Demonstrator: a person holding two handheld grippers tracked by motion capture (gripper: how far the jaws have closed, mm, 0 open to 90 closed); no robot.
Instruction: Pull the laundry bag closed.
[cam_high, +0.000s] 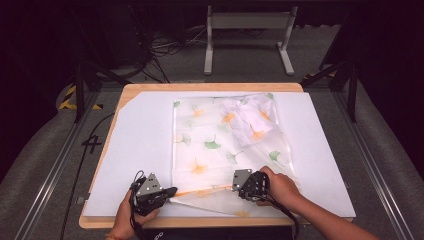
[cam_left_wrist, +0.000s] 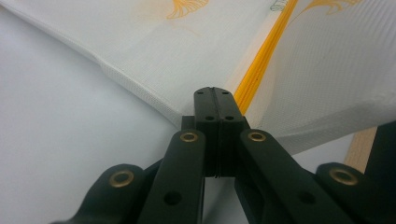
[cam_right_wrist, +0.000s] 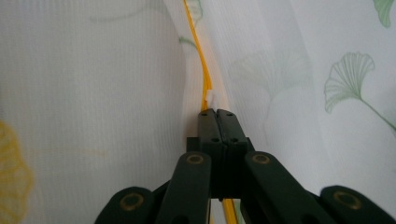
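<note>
Work in hand: closing or opening the orange zipper (cam_high: 202, 191) along the near edge of a mesh bag (cam_high: 210, 145), by my reading.
Bag place: flat on the white sheet (cam_high: 135, 145) over the tabletop (cam_high: 150, 87), its long axis running near to far; a bundle of white cloth (cam_high: 250, 120) sits inside at the far right.
Zipper axis: left to right along the near edge, stretched between the two hands.
Left tongs (cam_high: 172, 191): pressed together, pinching the bag's near left corner at the zipper's end (cam_left_wrist: 212, 91).
Right tongs (cam_high: 235, 186): pressed together on the zipper line, right behind the small white slider (cam_right_wrist: 213, 98); whether they pinch its pull tab or the tape I cannot tell.
Key relation: the zipper track (cam_right_wrist: 198, 51) runs straight ahead of the right tongs, towards the left ones; the right hand (cam_high: 282, 187) is the one at the slider.
Material: thin, translucent woven mesh printed with green and orange ginkgo leaves; limp, wrinkles easily.
Zipper: narrow orange plastic teeth.
Risk: slack mesh could bunch ahead of the slider.
</note>
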